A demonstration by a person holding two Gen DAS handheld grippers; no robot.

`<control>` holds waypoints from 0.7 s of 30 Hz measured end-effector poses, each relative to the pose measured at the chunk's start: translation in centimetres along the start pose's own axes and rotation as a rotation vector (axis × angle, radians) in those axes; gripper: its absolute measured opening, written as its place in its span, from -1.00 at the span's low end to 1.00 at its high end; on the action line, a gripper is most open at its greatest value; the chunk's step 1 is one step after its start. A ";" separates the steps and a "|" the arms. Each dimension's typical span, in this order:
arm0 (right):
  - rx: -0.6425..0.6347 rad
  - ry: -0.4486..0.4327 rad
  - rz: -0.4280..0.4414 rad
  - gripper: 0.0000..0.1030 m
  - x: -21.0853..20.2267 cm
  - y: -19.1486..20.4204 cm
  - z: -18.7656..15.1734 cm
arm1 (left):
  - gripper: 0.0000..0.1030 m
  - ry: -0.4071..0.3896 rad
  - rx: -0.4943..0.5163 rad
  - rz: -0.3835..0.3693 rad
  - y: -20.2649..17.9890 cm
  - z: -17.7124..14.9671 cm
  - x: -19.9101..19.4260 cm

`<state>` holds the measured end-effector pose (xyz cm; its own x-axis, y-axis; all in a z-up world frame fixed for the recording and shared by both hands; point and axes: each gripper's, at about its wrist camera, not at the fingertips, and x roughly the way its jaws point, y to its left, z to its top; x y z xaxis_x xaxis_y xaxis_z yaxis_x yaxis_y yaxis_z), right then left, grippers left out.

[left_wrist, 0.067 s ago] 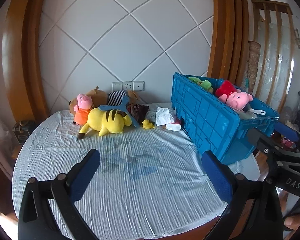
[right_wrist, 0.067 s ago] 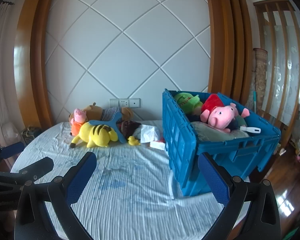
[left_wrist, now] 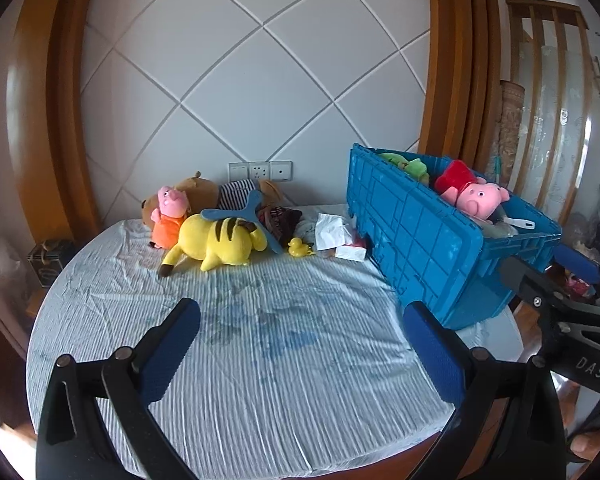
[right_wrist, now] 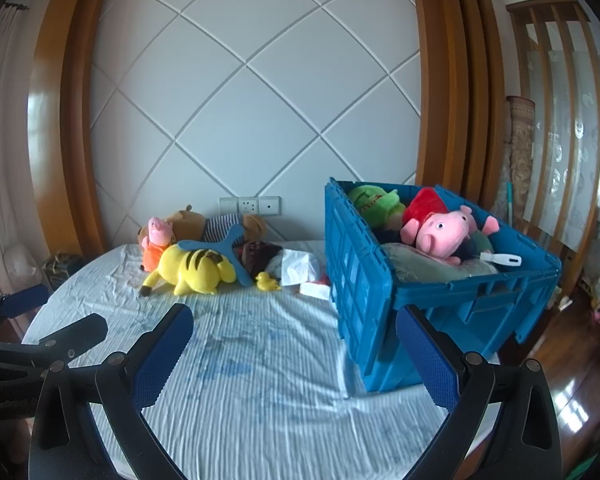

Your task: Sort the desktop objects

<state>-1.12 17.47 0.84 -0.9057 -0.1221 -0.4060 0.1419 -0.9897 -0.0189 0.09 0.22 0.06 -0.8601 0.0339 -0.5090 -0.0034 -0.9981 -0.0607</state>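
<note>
A blue crate stands at the table's right and holds a pink pig plush, a green plush and a white brush. At the table's far side lie a yellow striped plush, a small pig plush in orange, a blue boomerang, a yellow duck and white tissues. My left gripper is open and empty over the near table. My right gripper is open and empty beside the crate.
The round table has a wrinkled striped cloth. Brown and striped plush toys lie against the wall under a socket strip. A dark box stands left of the table. Wooden floor shows at the right.
</note>
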 end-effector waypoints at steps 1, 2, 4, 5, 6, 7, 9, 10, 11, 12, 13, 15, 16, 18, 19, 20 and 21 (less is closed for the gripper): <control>0.000 0.000 0.001 1.00 0.0 0.1 0.0 | 1.00 -0.003 0.007 0.003 -0.1 0.0 -0.1; -0.001 0.000 0.003 1.00 0.0 0.2 0.1 | 1.00 -0.006 0.014 0.006 -0.2 0.0 -0.1; -0.002 0.000 0.006 1.00 0.0 0.3 0.1 | 1.00 -0.011 0.025 0.015 -0.8 -0.5 -0.6; -0.002 -0.001 0.007 1.00 -0.1 0.4 0.2 | 1.00 0.024 0.000 0.010 -0.5 0.0 0.1; -0.002 -0.001 0.009 1.00 0.0 0.3 0.0 | 1.00 0.026 -0.004 0.007 -0.4 0.1 0.3; -0.003 -0.002 0.010 1.00 0.1 0.2 -0.3 | 1.00 0.028 -0.006 0.005 -0.3 0.2 0.4; -0.003 -0.002 0.012 1.00 0.0 0.0 -0.3 | 1.00 0.007 0.017 0.025 -0.5 -0.1 0.2; -0.003 -0.003 0.012 1.00 0.0 -0.1 -0.4 | 1.00 0.004 0.016 0.041 -0.7 -0.1 0.1; -0.006 -0.008 0.011 1.00 0.0 0.0 -0.5 | 1.00 0.002 0.015 0.056 -1.0 -0.2 0.0; -0.007 -0.009 0.011 1.00 0.0 -0.1 -0.4 | 1.00 0.004 0.012 0.053 -0.8 -0.2 0.0; -0.007 -0.009 0.011 1.00 0.0 -0.2 -0.4 | 1.00 0.005 0.014 0.054 -0.8 -0.2 0.0; -0.007 -0.010 0.012 1.00 -0.1 -0.1 -0.3 | 1.00 0.007 0.019 0.056 -1.0 -0.3 0.0; -0.008 -0.011 0.013 1.00 -0.1 -0.1 -0.3 | 1.00 0.007 0.022 0.057 -1.1 -0.3 -0.1; -0.009 -0.011 0.014 1.00 -0.2 -0.1 -0.3 | 1.00 0.010 0.028 0.058 -1.3 -0.3 0.0; -0.010 -0.011 0.015 1.00 -0.3 -0.1 -0.4 | 1.00 0.012 0.031 0.059 -1.4 -0.3 0.1; -0.011 -0.011 0.015 1.00 -0.3 -0.1 -0.4 | 1.00 0.014 0.034 0.059 -1.5 -0.3 0.1; -0.012 -0.011 0.016 1.00 -0.4 -0.1 -0.4 | 1.00 0.015 0.033 0.060 -1.5 -0.3 0.1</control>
<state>-0.65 17.64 0.59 -0.9074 -0.1388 -0.3966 0.1613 -0.9866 -0.0236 0.15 1.74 -0.19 -0.8516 -0.0257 -0.5235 0.0308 -0.9995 -0.0011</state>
